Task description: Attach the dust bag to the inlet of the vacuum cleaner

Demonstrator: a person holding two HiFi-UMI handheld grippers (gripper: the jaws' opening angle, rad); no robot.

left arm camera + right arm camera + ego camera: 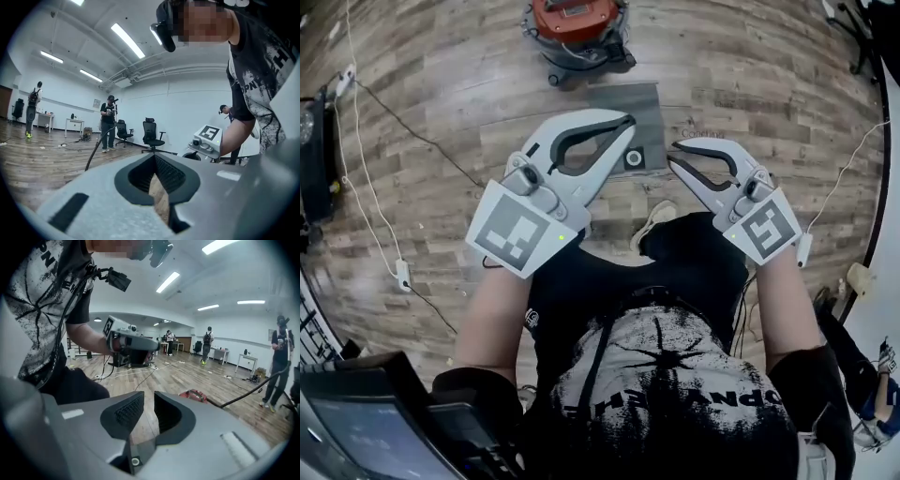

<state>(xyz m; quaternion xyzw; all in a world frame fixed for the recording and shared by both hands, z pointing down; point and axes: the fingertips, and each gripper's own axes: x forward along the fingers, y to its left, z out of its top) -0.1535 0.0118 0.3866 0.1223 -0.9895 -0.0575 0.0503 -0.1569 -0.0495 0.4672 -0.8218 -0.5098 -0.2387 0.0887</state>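
The person is standing on a wood-plank floor (750, 84) and holding both grippers out in front at about the same level. The left gripper (627, 123) is keeping its jaws pressed together at the tips with nothing between them. In the left gripper view, only floor is showing through the hollow behind the closed tips. The right gripper (674, 155) is holding its jaws a little apart, and the narrow gap between its ribbed pads (124, 411) is empty.

The dust bag (645, 111), a flat grey rectangle, is lying on the floor below the two grippers' tips. Its round, white-ringed opening (634, 158) is facing up near the edge closest to the person. In the head view the left gripper is covering part of the bag.

The vacuum cleaner (577, 23), a red-topped canister on a dark base, is sitting on the floor just beyond the bag and apart from it. A pale shoe (654, 223) is showing beside the bag's near edge, and a white cable (370, 216) is trailing across the floor at the left.
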